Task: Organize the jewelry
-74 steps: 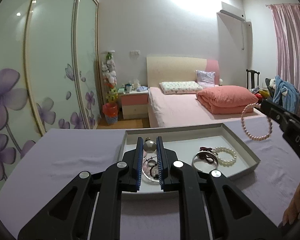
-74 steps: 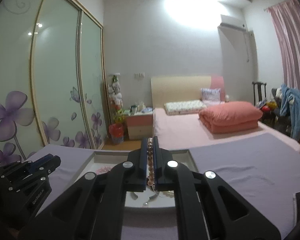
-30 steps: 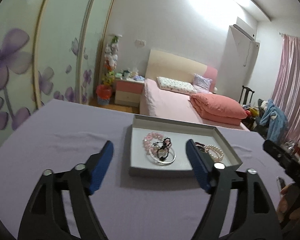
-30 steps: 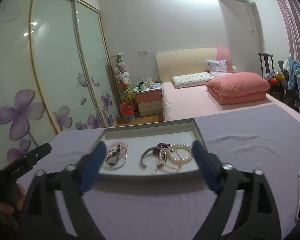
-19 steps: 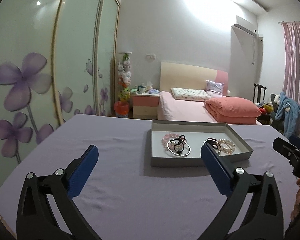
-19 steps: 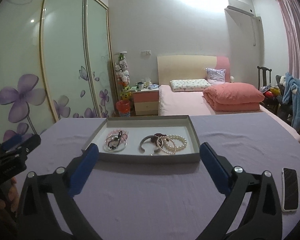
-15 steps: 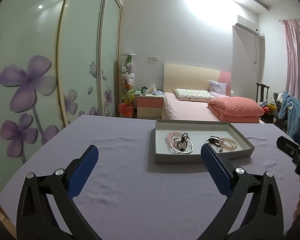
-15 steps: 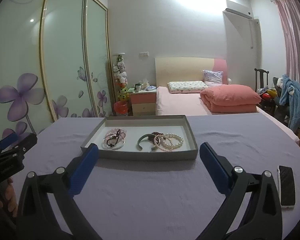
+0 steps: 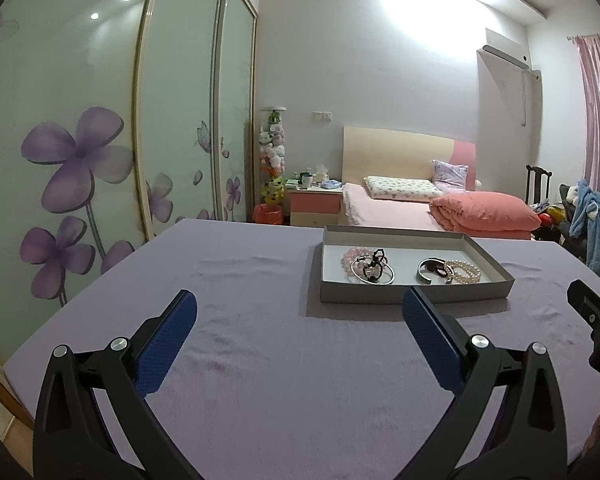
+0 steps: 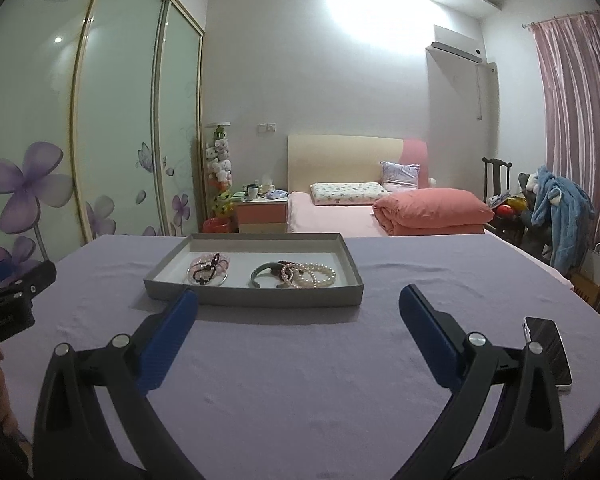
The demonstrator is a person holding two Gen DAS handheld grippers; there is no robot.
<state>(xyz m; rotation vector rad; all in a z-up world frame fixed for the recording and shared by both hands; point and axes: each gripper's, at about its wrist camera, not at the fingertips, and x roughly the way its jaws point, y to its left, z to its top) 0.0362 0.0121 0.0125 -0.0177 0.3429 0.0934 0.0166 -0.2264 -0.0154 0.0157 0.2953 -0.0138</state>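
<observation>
I see the table (image 10: 300,360), covered in purple cloth, filling the lower field of both views. The grey tray (image 10: 256,298) sits on it, well ahead of both grippers. I hold the left gripper (image 9: 300,312) and the right gripper (image 10: 299,306) above the cloth, jaws spread wide and grasping nothing. A phone (image 10: 546,350) lies near the table's right edge. Inside the tray, the pearl bracelets (image 10: 314,274) lie right of centre, the silver bangle (image 9: 372,275) left.
</observation>
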